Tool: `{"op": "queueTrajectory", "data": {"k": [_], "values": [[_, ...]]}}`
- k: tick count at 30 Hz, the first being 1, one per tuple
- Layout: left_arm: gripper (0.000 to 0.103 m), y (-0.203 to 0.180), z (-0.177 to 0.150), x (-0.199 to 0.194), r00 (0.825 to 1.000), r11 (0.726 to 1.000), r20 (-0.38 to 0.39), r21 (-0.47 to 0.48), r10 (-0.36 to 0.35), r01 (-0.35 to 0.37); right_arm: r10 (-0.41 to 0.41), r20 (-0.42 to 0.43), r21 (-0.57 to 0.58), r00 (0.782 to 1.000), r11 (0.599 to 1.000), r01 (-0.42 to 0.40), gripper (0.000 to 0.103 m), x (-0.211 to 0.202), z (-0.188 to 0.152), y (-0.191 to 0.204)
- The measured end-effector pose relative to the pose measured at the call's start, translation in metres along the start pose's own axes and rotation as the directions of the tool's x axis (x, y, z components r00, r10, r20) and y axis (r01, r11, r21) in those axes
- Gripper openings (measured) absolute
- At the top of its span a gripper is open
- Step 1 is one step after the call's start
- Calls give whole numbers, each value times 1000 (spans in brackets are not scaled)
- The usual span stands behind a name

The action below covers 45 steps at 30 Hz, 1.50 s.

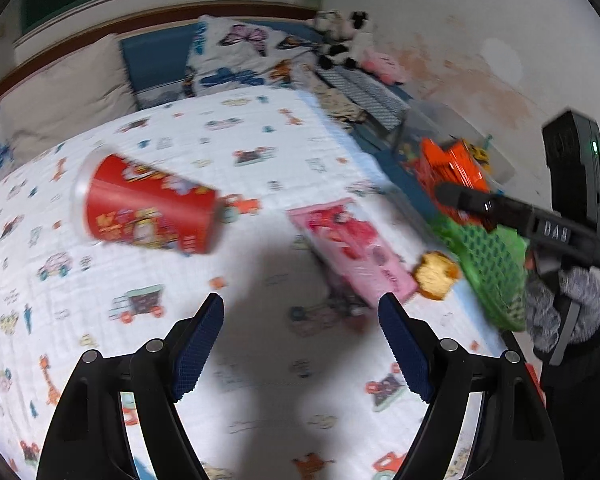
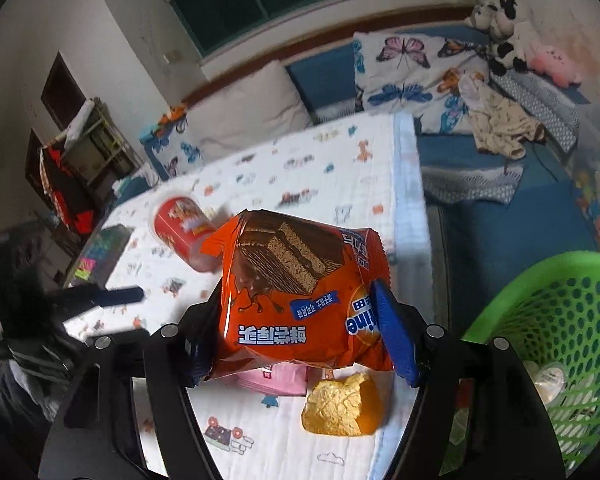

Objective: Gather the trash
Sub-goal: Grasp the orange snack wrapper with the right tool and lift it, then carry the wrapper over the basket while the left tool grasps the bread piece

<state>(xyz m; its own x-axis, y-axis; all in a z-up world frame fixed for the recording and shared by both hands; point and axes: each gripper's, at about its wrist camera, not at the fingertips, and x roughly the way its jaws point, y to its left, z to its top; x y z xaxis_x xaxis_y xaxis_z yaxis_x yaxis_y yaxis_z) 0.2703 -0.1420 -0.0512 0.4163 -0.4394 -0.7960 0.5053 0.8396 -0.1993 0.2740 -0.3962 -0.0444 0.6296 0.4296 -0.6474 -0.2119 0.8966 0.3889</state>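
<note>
Orange snack wrapper (image 2: 300, 292) is clamped between the jaws of the right gripper (image 2: 300, 332) and held above the bed (image 2: 340, 160), beside the green basket (image 2: 560, 320).

It is judged to be lifted clear so it can be carried to the basket. The left gripper (image 1: 302, 340) is held with jaws apart and empty over the quilt, near the red cup (image 1: 148, 208), pink packet (image 1: 352, 248) and gold wrapper (image 1: 436, 274), likely the next pieces.

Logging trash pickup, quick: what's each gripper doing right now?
Left gripper: open, empty.
Right gripper: shut on the orange snack wrapper.
</note>
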Motion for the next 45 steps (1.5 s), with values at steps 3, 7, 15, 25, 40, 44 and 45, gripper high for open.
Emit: {"op": "queueTrajectory", "data": {"k": [3, 7, 15, 25, 40, 44, 45], "values": [[77, -19, -1, 4, 999, 998, -5, 60, -35, 35, -19, 22, 1, 1000, 1000, 19, 69, -17, 1, -3], [77, -51, -3, 15, 997, 982, -33, 172, -77, 81, -46, 45, 12, 998, 999, 46, 69, -36, -3, -12], [77, -105, 5, 41, 990, 937, -83, 322, -114, 135, -113, 72, 77, 991, 991, 108, 69, -72, -19, -44], [77, -141, 14, 90, 984, 907, -150, 393, -100, 152, -183, 77, 164, 980, 972, 169, 69, -100, -43, -90], [63, -145, 14, 126, 984, 895, -170, 429, -55, 124, -217, 60, 212, 974, 957, 200, 69, -111, -65, -115], [52, -146, 15, 125, 986, 892, -158, 435, -55, 120, -225, 52, 222, 973, 952, 208, 69, -111, -68, -119], [50, -147, 15, 125, 986, 892, -155, 436, -56, 119, -228, 49, 222, 972, 952, 212, 69, -111, -69, -119]]}}
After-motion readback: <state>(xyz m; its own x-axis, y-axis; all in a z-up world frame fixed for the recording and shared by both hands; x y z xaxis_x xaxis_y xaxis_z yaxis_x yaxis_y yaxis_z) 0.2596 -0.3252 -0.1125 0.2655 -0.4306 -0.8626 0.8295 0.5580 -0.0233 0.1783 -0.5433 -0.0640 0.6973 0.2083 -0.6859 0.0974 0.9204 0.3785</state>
